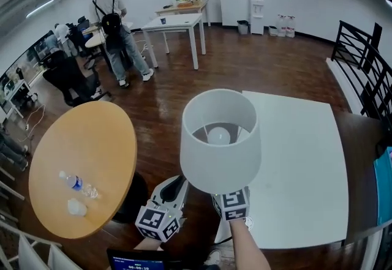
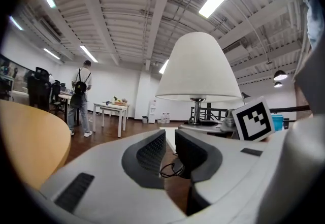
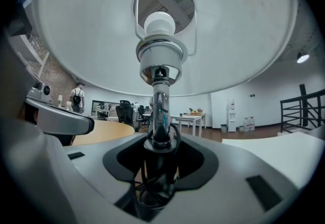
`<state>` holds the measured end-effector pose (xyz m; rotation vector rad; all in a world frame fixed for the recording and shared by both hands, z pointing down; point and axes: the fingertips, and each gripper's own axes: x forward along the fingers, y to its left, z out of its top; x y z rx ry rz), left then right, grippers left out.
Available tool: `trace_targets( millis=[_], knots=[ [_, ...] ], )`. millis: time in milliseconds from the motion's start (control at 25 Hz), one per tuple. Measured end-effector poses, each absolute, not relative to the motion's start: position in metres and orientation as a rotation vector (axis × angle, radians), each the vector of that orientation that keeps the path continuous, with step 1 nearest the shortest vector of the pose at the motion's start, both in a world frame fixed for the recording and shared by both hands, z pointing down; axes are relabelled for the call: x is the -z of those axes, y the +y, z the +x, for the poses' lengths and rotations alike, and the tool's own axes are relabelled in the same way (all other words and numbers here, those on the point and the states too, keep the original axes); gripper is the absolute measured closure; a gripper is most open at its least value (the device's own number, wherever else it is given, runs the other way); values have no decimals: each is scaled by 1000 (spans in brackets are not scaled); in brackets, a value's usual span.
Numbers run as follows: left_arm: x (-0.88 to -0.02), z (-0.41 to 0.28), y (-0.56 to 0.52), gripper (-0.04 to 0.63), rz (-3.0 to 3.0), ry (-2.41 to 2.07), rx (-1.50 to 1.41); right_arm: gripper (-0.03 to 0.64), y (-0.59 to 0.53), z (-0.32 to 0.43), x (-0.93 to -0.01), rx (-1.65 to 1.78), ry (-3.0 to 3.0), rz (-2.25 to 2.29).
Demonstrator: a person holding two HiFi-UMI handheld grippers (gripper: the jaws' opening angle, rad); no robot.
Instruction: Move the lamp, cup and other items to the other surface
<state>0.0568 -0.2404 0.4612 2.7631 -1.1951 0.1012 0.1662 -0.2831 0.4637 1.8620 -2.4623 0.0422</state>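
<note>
A table lamp with a white shade (image 1: pixel 220 140) hangs over the floor between the round wooden table (image 1: pixel 92 140) and the white table (image 1: pixel 300 165). My right gripper (image 1: pixel 225 194), just under the shade, is shut on the lamp. In the right gripper view the chrome stem (image 3: pixel 161 111), with black cable wound round it, stands between the jaws of the right gripper (image 3: pixel 161 167). My left gripper (image 1: pixel 174 186) is beside it on the left and holds nothing. The jaws of the left gripper (image 2: pixel 169 147) stand a narrow gap apart. A water bottle (image 1: pixel 78 184) and a small pale object (image 1: pixel 76 206) lie on the round table.
A person (image 1: pixel 113 24) stands at the far desks, near office chairs. A white desk (image 1: pixel 177 22) is behind. A black railing (image 1: pixel 361 60) runs along the right. Something blue (image 1: pixel 384 183) shows at the right edge.
</note>
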Motion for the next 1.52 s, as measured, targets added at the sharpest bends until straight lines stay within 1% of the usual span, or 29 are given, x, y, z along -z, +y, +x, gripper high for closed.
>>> trace_targets(
  millis=[240, 480, 640, 720, 840, 960, 1200, 1520],
  knots=[
    [-456, -53, -254, 526, 2677, -1382, -78, 463, -308, 48, -454, -34, -2595, 1702],
    [-466, -159, -264, 528, 2574, -1553, -71, 463, -332, -72, -463, -51, -2731, 1523],
    [-471, -231, -269, 553, 2513, -1665, -76, 463, -347, -150, -473, -71, -2799, 1408],
    [-473, -260, -271, 577, 2488, -1709, -93, 463, -354, -184, -474, -65, -2828, 1350],
    [-474, -295, -274, 581, 2454, -1759, -105, 463, -366, -228, -479, -53, -2858, 1278],
    [-480, -316, -276, 581, 2439, -1759, -114, 463, -380, -264, -487, -70, -2881, 1233],
    [-502, -324, -284, 581, 2470, -1689, -170, 463, -406, -315, -499, -59, -2896, 1170],
    [-519, -318, -302, 581, 2468, -1676, -163, 462, -421, -331, -534, -67, -2892, 1118]
  ],
)
